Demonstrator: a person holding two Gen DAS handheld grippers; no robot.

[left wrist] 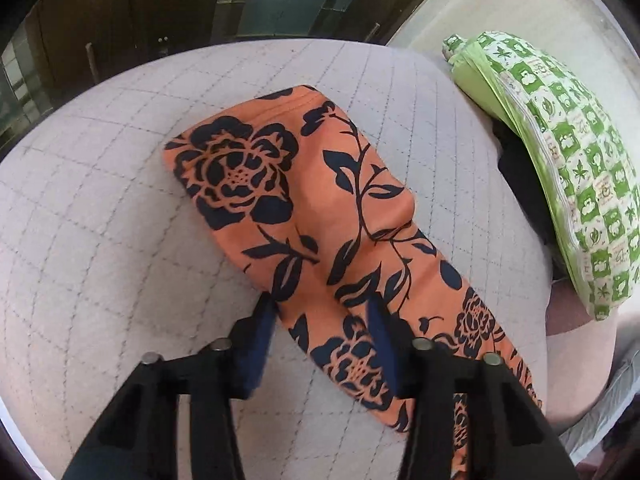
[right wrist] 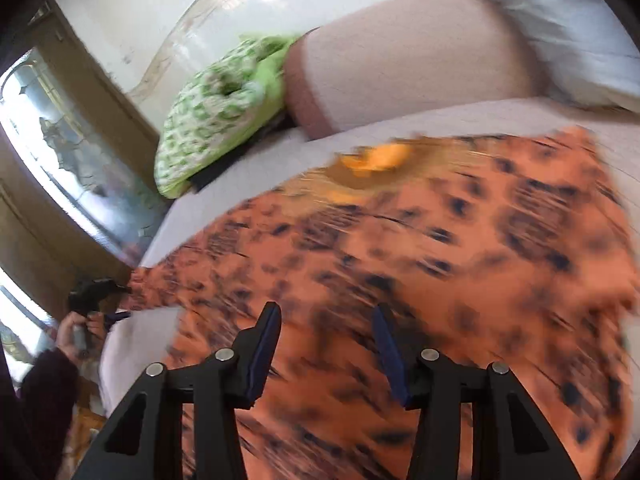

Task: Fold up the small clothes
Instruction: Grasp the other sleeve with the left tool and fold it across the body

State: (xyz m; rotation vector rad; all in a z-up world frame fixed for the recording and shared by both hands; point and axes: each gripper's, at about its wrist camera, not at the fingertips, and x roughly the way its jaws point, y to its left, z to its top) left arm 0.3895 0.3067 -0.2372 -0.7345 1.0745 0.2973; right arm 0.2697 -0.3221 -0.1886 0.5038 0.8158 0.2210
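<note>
An orange garment [left wrist: 256, 184] with a dark floral print lies on the quilted bed cover [left wrist: 100, 220]. A narrow, folded part of it stretches away from me in the left wrist view. My left gripper [left wrist: 320, 304] straddles this strip low down. One finger is at the strip's left edge and the other rests on the cloth, which lies flat between the pads. In the blurred right wrist view, my right gripper [right wrist: 326, 310] hovers open over the wide body of the garment [right wrist: 440, 260]. A hand [right wrist: 76, 332] holds the left gripper [right wrist: 116, 300] at the garment's far left end.
A green-and-white patterned pillow [left wrist: 560, 160] leans at the bed's right side, also seen as the pillow [right wrist: 212, 120]. A beige bolster [right wrist: 420, 72] and a white pillow [right wrist: 560, 20] lie behind the garment. A dark cabinet with glass panes [left wrist: 280, 0] stands beyond the bed.
</note>
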